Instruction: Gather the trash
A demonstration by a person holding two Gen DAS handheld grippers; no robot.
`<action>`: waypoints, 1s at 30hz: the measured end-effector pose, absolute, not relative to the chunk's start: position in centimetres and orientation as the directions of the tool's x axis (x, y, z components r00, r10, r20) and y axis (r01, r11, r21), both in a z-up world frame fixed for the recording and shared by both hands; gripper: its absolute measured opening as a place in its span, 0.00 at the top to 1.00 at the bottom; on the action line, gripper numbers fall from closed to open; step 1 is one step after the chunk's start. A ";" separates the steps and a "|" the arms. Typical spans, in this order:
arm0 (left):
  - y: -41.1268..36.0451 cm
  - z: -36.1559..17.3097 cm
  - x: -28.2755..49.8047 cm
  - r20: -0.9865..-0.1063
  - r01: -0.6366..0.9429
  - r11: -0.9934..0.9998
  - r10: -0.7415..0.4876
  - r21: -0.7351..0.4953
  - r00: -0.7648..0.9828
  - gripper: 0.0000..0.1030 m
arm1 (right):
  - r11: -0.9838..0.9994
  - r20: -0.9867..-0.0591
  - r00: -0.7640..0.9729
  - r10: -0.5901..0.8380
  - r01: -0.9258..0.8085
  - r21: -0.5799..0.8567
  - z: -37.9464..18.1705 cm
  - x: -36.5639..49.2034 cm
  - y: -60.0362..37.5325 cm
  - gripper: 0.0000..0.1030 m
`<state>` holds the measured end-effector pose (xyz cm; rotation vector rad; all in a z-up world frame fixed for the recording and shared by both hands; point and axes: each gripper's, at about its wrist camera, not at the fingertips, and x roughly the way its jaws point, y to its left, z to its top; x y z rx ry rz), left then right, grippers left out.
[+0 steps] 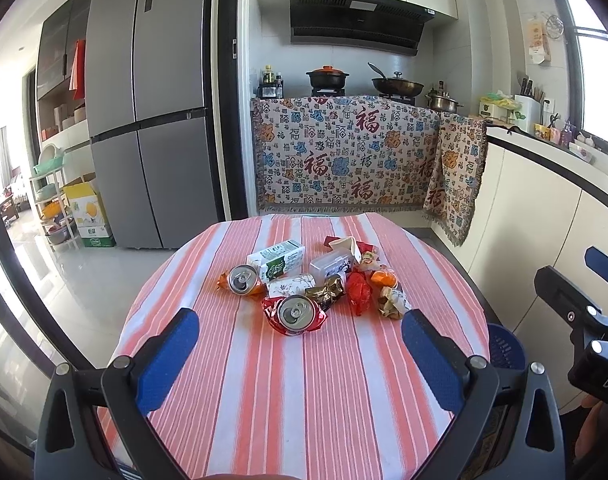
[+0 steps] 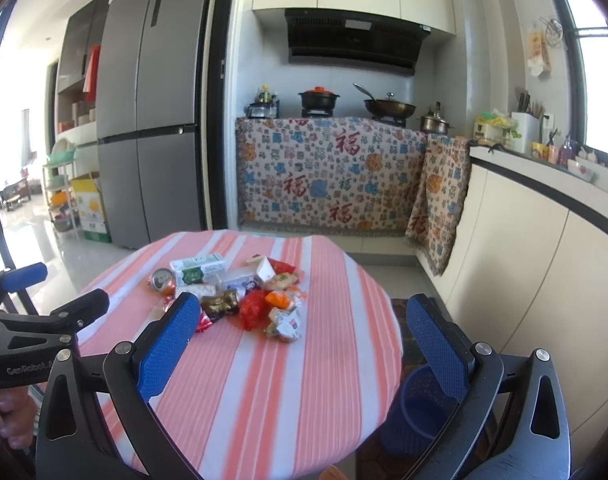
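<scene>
Left gripper (image 1: 300, 356): jaws spread wide, holding nothing. Right gripper (image 2: 304, 340): likewise released, empty. "GenRobot" printed on the left gripper's body, seen from the right wrist view. Trash pile (image 1: 323, 284) lies on the striped tablecloth (image 1: 304, 400) ahead of both grippers: two crushed cans (image 1: 294, 314), one green-white carton (image 1: 278, 260), several wrappers. Blue basket (image 2: 417, 404) sits below the right gripper's right finger. 福 repeats on the stove cloth (image 1: 343, 156).

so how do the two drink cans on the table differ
The orange can lies at the left edge of the trash pile, beside the white and green carton; the red can lies at the front edge, nearest the left gripper. The red can looks badly crumpled, its foil-like sides splayed out; the orange can looks less flattened. Both lie on the striped tablecloth with their silver pull-tab tops toward the camera, and neither is touched.
</scene>
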<state>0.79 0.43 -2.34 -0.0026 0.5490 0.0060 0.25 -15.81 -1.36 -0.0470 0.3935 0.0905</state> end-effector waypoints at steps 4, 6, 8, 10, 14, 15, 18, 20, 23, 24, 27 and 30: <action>0.7 -2.7 1.1 -0.532 -0.011 1.000 0.009 0.000 0.847 0.00 | 0.995 -0.395 0.915 0.079 -0.098 -0.027 -1.9 0.4 -15.9 0.00; 0.9 -3.0 1.3 -0.537 -0.014 1.000 0.012 -0.001 0.844 0.00 | 0.995 -0.401 0.913 0.078 -0.097 -0.027 -2.1 0.9 -15.7 0.00; 1.1 -3.3 1.5 -0.545 -0.017 1.000 0.013 -0.002 0.838 0.00 | 0.995 -0.405 0.911 0.080 -0.098 -0.024 -2.3 1.1 -15.8 0.00; 1.3 -3.8 1.9 -0.557 -0.018 1.000 0.013 -0.003 0.831 0.00 | 0.995 -0.411 0.908 0.078 -0.097 -0.025 -2.5 1.4 -15.8 0.00; 1.8 -5.1 2.7 -0.589 -0.020 1.000 0.005 -0.019 0.808 0.00 | 0.995 -0.430 0.899 0.077 -0.095 -0.020 -3.1 2.1 -16.0 0.00; 1.9 -5.5 2.8 -0.596 -0.018 0.999 -0.001 -0.026 0.803 0.00 | 0.995 -0.435 0.897 0.077 -0.095 -0.019 -3.2 2.3 -16.0 0.00; 2.0 -6.5 3.6 -0.619 -0.012 0.999 -0.019 -0.046 0.785 0.00 | 0.995 -0.448 0.890 0.078 -0.097 -0.018 -3.5 3.0 -15.9 0.00; 1.8 -7.2 4.1 -0.630 -0.008 0.999 -0.025 -0.049 0.776 0.00 | 0.995 -0.459 0.885 0.078 -0.097 -0.019 -3.9 3.4 -15.9 0.00; 1.6 -8.4 4.9 -0.649 -0.005 0.998 -0.033 -0.056 0.760 0.00 | 0.995 -0.475 0.877 0.078 -0.098 -0.017 -4.5 4.0 -15.9 0.00; 1.6 -8.8 5.2 -0.659 -0.006 0.998 -0.032 -0.056 0.752 0.00 | 0.995 -0.482 0.873 0.078 -0.097 -0.014 -4.8 4.2 -16.0 0.00; 1.5 -9.8 5.9 -0.679 -0.009 0.999 -0.030 -0.054 0.734 0.00 | 0.996 -0.499 0.863 0.078 -0.094 -0.006 -5.5 4.8 -16.2 0.00; 1.3 -10.3 6.3 -0.693 -0.015 0.999 -0.021 -0.046 0.720 0.00 | 0.996 -0.512 0.856 0.073 -0.090 -0.007 -6.1 5.1 -16.3 0.00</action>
